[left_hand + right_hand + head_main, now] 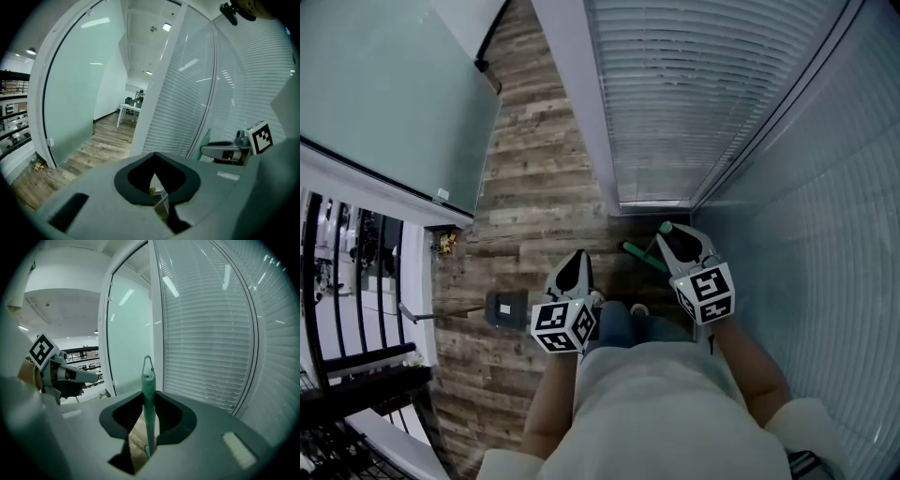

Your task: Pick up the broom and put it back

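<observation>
My right gripper (677, 240) is shut on the green broom handle (148, 394). The handle stands upright between the jaws, its hanging loop poking out above them. In the head view a short length of the green handle (639, 255) slants down to the left below that gripper. The broom's head is hidden. My left gripper (575, 269) hangs level with the right one, a little to its left. Its jaws stand close together in the left gripper view (155, 177), with a thin pale thing showing in the narrow gap. I cannot tell whether it is held.
I stand in a corner where two glass walls with white blinds (675, 94) meet, on a wooden plank floor (534, 187). A frosted glass panel (384, 84) is at the left, a black railing (356, 272) beyond it. A grey flat thing with a thin rod (506, 307) lies left of my left gripper.
</observation>
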### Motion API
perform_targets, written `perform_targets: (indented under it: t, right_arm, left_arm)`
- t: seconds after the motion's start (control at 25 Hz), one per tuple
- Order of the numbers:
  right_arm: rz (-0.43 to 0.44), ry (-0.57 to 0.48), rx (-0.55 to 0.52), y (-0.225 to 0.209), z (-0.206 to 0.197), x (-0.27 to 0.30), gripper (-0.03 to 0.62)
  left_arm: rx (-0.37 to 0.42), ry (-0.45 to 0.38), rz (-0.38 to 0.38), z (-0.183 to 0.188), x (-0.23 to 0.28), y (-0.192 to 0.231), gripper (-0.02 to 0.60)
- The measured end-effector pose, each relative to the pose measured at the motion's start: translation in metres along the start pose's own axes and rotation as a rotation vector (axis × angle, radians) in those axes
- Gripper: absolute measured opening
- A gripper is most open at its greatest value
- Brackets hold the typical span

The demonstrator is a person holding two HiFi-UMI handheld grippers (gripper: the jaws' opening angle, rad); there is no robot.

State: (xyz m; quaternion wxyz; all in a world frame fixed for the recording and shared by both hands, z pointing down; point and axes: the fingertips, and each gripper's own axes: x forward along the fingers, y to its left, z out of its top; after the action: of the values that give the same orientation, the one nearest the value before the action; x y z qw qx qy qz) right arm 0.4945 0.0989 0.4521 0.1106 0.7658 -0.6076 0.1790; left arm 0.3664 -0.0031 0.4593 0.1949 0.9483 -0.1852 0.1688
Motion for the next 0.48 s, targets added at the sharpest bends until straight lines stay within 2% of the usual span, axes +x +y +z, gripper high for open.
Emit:
perform_targets:
  t: [0.48]
  right_arm:
    - [-0.091, 0.072, 0.062, -0.066, -0.060, 0.028, 0.092]
  left_arm:
    - [0.055, 0.078, -0.101, -0.017, 0.074, -0.026, 0.006]
